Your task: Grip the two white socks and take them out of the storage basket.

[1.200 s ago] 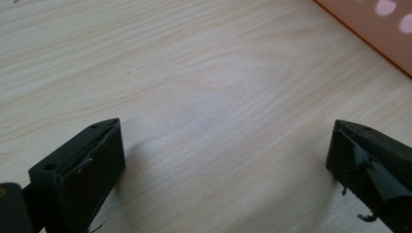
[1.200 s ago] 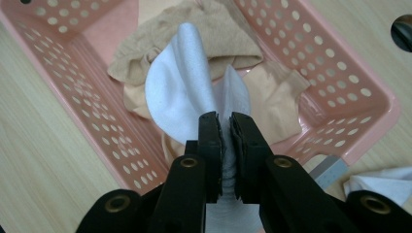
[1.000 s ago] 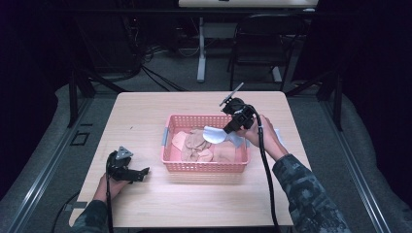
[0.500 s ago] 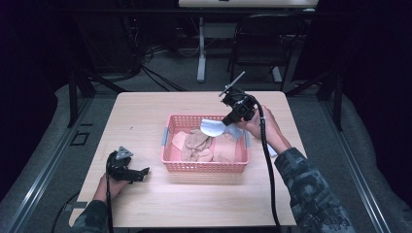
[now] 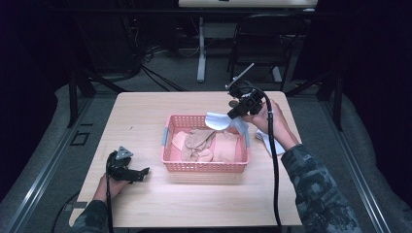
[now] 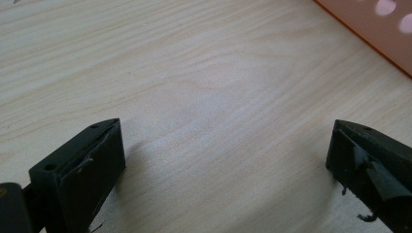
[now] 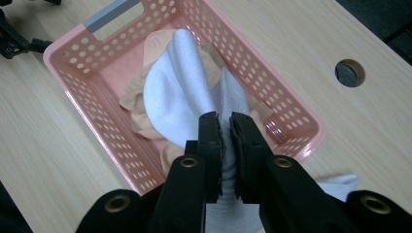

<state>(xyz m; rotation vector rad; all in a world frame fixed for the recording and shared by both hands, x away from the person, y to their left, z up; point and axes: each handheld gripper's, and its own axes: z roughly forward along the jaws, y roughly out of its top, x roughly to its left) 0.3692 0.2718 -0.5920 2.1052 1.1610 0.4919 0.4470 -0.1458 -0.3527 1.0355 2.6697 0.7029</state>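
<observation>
A pink perforated basket (image 5: 167, 145) (image 7: 97, 111) sits mid-table with several tan cloth pieces (image 5: 199, 141) (image 7: 133, 104) in it. My right gripper (image 5: 233, 112) (image 7: 226, 124) is shut on a white cloth (image 5: 217, 121) (image 7: 180, 92), holding it above the basket's far right corner. The left gripper (image 5: 141, 172) (image 6: 226, 160) rests low on the bare wood at the front left, jaws wide open with nothing between them. A corner of the basket (image 6: 384, 34) shows at the upper right of the left gripper view.
Another white cloth (image 5: 265, 141) (image 7: 340, 184) lies on the table just right of the basket, under the right hand. A round cable hole (image 7: 350, 73) is in the tabletop beyond the basket. A chair (image 5: 265, 43) and table legs stand behind the far edge.
My right gripper has lifted the white cloth up out of the basket and toward the far right corner. The left gripper has stayed put.
</observation>
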